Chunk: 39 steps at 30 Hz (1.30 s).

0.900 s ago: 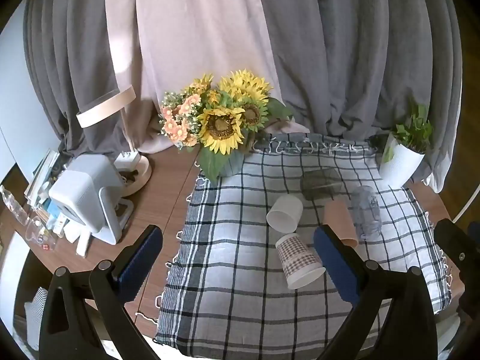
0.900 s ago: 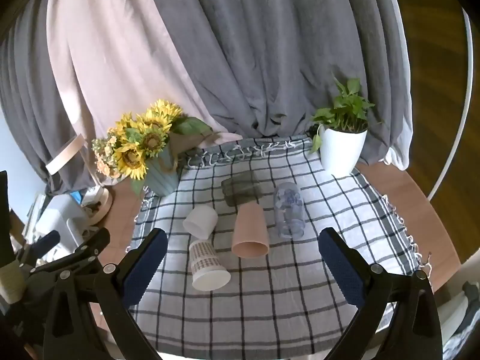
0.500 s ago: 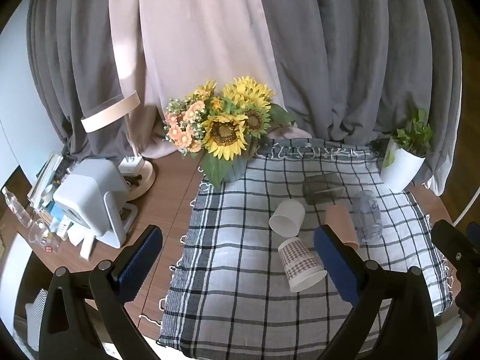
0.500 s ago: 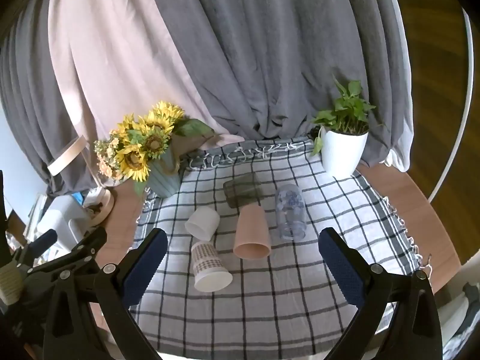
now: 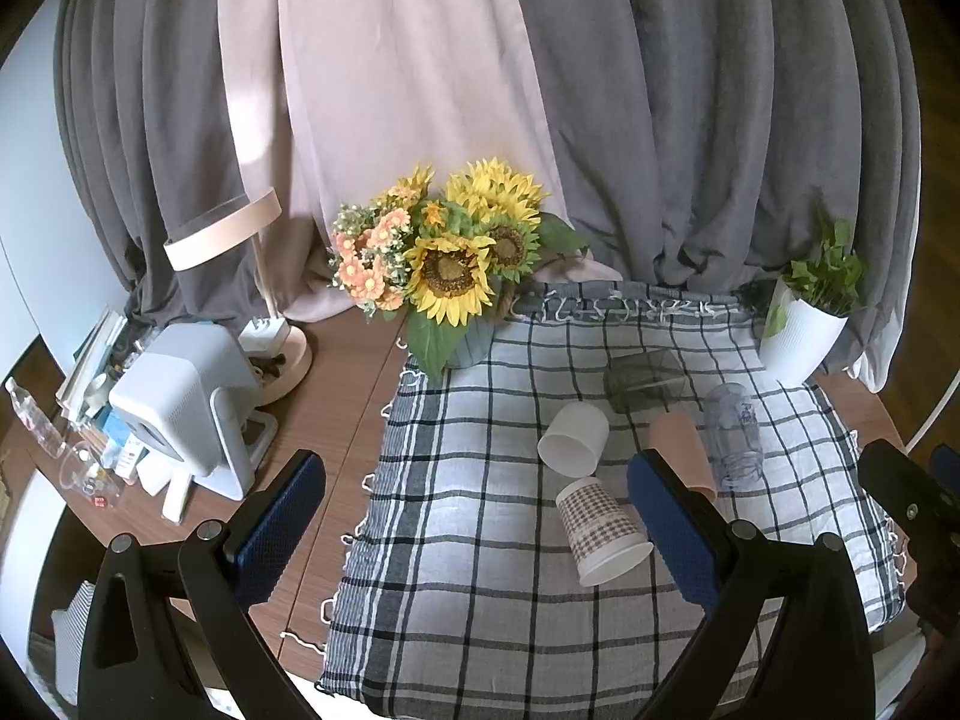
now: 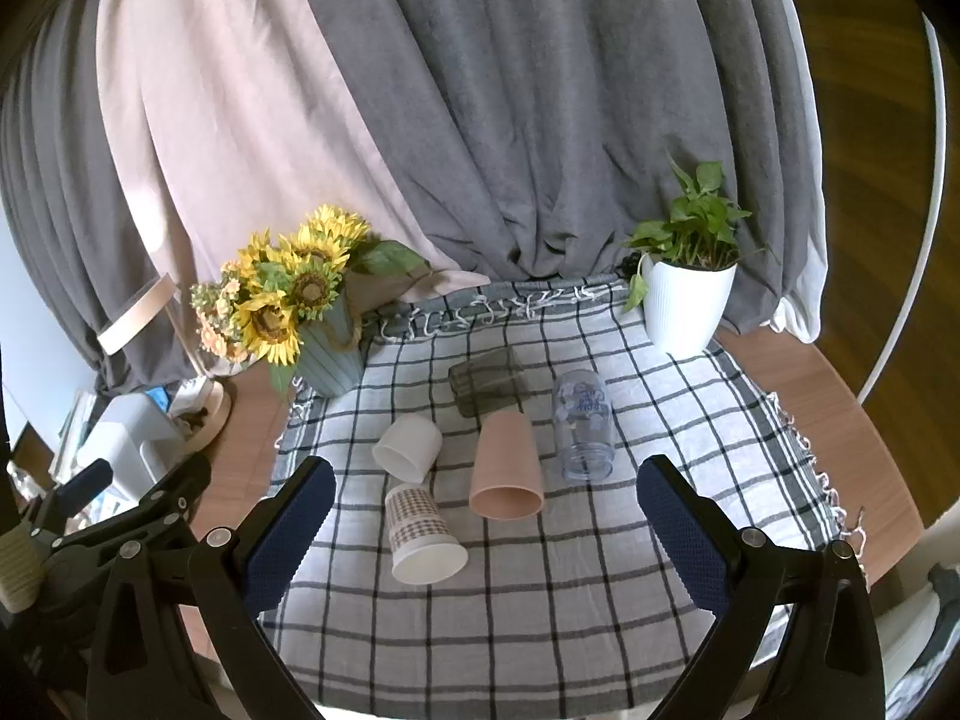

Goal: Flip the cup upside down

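Note:
Several cups stand upside down on the checked cloth (image 6: 540, 600): a patterned paper cup (image 6: 420, 534) (image 5: 600, 531), a plain white cup (image 6: 408, 447) (image 5: 573, 438), a pink cup (image 6: 507, 465) (image 5: 681, 441), a clear plastic cup (image 6: 582, 426) (image 5: 732, 435) and a dark glass (image 6: 486, 381) (image 5: 645, 381). My left gripper (image 5: 474, 531) is open and empty, held above the cloth's near left part. My right gripper (image 6: 483, 531) is open and empty, held above the near side of the cups. The left gripper also shows at the left in the right wrist view (image 6: 120, 516).
A vase of sunflowers (image 5: 456, 276) (image 6: 300, 312) stands at the cloth's back left corner. A white pot with a plant (image 6: 690, 294) (image 5: 804, 324) stands at the back right. A lamp (image 5: 240, 276), a white device (image 5: 186, 396) and clutter lie left on the wooden table (image 5: 336, 414). Curtains hang behind.
Both grippers have drawn slightly back and up from the table, so the scene sits a little lower and smaller. The cups have not moved. Both grippers stay open.

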Motion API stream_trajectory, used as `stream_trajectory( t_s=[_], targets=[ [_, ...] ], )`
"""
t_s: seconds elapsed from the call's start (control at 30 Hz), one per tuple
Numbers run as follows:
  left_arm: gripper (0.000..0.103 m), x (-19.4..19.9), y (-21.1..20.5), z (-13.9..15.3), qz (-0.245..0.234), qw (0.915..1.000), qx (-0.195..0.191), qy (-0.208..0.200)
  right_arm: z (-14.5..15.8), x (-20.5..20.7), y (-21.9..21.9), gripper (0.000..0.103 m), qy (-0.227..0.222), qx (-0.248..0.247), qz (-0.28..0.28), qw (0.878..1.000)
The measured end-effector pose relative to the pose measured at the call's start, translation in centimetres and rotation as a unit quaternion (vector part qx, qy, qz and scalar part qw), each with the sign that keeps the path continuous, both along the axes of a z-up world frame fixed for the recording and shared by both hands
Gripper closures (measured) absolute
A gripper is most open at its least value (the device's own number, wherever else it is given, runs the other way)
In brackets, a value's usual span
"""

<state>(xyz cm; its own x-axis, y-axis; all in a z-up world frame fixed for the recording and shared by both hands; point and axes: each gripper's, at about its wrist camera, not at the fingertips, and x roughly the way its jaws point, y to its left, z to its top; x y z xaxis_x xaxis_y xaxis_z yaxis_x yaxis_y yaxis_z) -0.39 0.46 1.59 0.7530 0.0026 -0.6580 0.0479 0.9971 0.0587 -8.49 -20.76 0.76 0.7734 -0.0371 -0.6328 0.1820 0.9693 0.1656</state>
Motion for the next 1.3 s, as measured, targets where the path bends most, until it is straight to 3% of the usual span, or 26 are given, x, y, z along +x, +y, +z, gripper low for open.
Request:
stream_trajectory(
  t_s=[1.3],
  targets=[
    [0.000,-0.35,-0.02,0.49,0.000,1.0000,-0.001,0.003,-0.39,0.29,0.16,0.002,0.001,0.002,0.000,1.000]
  ],
)
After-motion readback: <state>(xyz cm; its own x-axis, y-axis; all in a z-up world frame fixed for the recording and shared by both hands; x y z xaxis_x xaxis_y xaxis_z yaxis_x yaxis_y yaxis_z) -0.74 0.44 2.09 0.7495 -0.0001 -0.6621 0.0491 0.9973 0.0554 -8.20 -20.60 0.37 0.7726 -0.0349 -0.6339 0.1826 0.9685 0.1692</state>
